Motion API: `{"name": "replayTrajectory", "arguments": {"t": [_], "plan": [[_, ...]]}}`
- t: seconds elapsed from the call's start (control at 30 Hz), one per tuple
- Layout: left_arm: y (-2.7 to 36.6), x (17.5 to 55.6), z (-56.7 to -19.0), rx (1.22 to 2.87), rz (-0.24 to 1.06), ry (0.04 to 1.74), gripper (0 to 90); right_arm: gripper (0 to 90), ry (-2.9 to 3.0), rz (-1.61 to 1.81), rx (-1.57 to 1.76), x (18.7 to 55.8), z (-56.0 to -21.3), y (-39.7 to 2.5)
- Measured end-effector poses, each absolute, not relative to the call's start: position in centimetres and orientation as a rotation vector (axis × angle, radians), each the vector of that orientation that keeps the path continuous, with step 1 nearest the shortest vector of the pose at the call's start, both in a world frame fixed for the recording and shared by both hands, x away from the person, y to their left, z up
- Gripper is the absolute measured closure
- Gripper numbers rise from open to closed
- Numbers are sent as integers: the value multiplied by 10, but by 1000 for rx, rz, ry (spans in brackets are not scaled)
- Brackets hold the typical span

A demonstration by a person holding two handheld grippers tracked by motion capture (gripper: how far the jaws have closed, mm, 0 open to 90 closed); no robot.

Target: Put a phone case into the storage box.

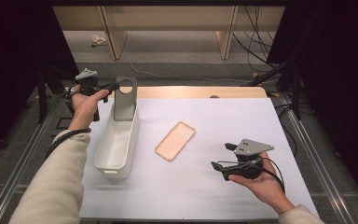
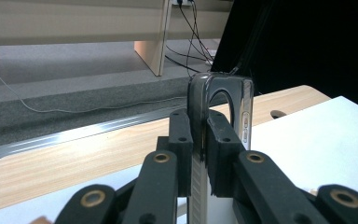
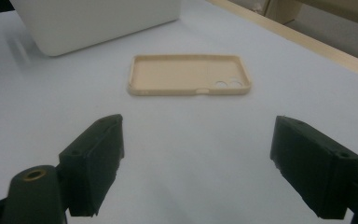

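A: Nearest the cam in the high view: the person's cream sleeve, bottom left, forearm running up to the left gripper at the far left of the white mat.

B: Jaws on that one?

A: Pinching a grey phone case. In the left gripper view the case stands upright, edge-on btw the two black pads, clamped near its camera-cutout end. Side buttons visible on its rim.

B: Where's the case vs the bin?

A: Its lower part is inside the far end of the white bin; the top sticks up above the rim. Can't tell if it touches the bin floor.

B: Right side?

A: Right gripper is held low over the mat's near right, pointing left, jaws spread wide w/ nothing btw them. The right gripper view shows the gap plainly.

B: Anything ahead of it?

A: A tan phone case lying flat, open side up, mid-mat, apart from the bin & well apart from the jaws. Bin corner sits beyond it.
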State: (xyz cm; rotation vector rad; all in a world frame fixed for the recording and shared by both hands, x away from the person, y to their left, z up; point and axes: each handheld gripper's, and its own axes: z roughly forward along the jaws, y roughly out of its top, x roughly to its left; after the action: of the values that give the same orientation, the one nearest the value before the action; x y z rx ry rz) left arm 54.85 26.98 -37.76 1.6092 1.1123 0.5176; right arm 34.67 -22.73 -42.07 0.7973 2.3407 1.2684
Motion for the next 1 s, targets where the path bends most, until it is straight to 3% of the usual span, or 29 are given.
{"name": "replayTrajectory", "arguments": {"t": [1.0], "plan": [[277, 550, -401, 1603, 494, 1181, 802, 185, 2344, 1265, 793, 347, -421, -227]]}}
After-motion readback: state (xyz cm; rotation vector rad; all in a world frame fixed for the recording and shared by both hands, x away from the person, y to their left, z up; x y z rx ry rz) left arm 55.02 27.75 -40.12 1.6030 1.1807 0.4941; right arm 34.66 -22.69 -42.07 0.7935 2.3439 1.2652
